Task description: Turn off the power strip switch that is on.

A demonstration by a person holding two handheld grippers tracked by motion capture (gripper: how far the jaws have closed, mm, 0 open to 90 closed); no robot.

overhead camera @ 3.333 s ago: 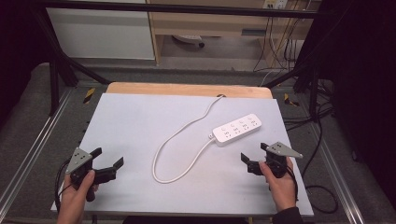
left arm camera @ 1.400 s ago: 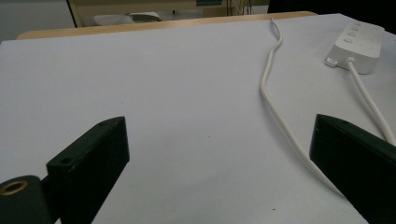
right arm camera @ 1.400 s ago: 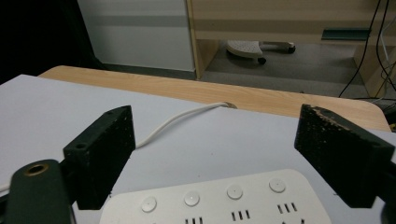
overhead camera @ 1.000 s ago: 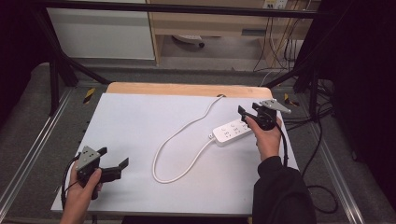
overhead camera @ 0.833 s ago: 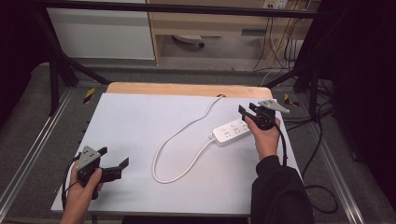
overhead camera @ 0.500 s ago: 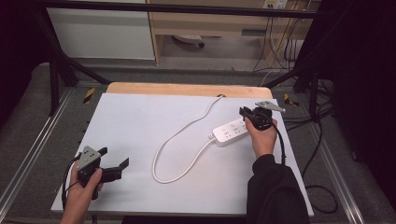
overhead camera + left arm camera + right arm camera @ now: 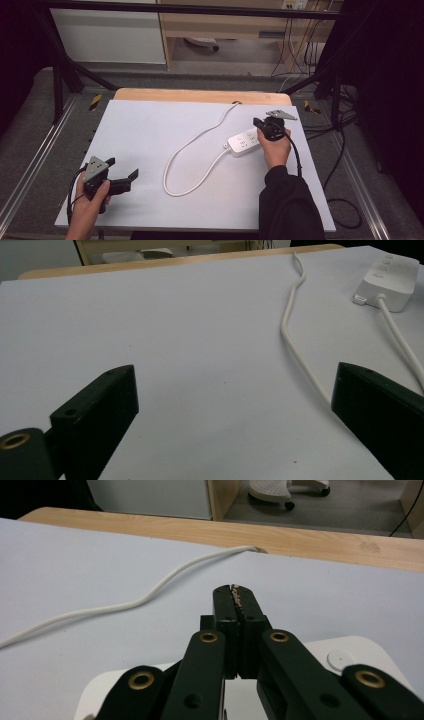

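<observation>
A white power strip [image 7: 243, 142] lies right of the middle of the white table top [image 7: 150, 130]. Its white cable [image 7: 192, 150] loops toward the front, then runs to the far edge. My right gripper [image 7: 256, 121] is held over the strip's far right end, jaws shut with nothing between them. In the right gripper view the shut tips [image 7: 234, 591] point past the strip [image 7: 350, 652] toward the cable [image 7: 150, 597]. My left gripper [image 7: 122, 168] rests open at the front left. Its view has the cable [image 7: 290, 325] and the strip [image 7: 387, 280] far ahead.
A wooden strip [image 7: 200, 96] borders the table's far edge, where the cable drops off. Metal frame rails [image 7: 30, 165] run along both sides. Cables [image 7: 345, 150] hang off the right. Shelving [image 7: 225, 25] stands beyond on the grey floor.
My right gripper has gone from the front right of the table up to the power strip, and its jaws have shut. Over the last second it edged slightly. The left gripper barely shifted.
</observation>
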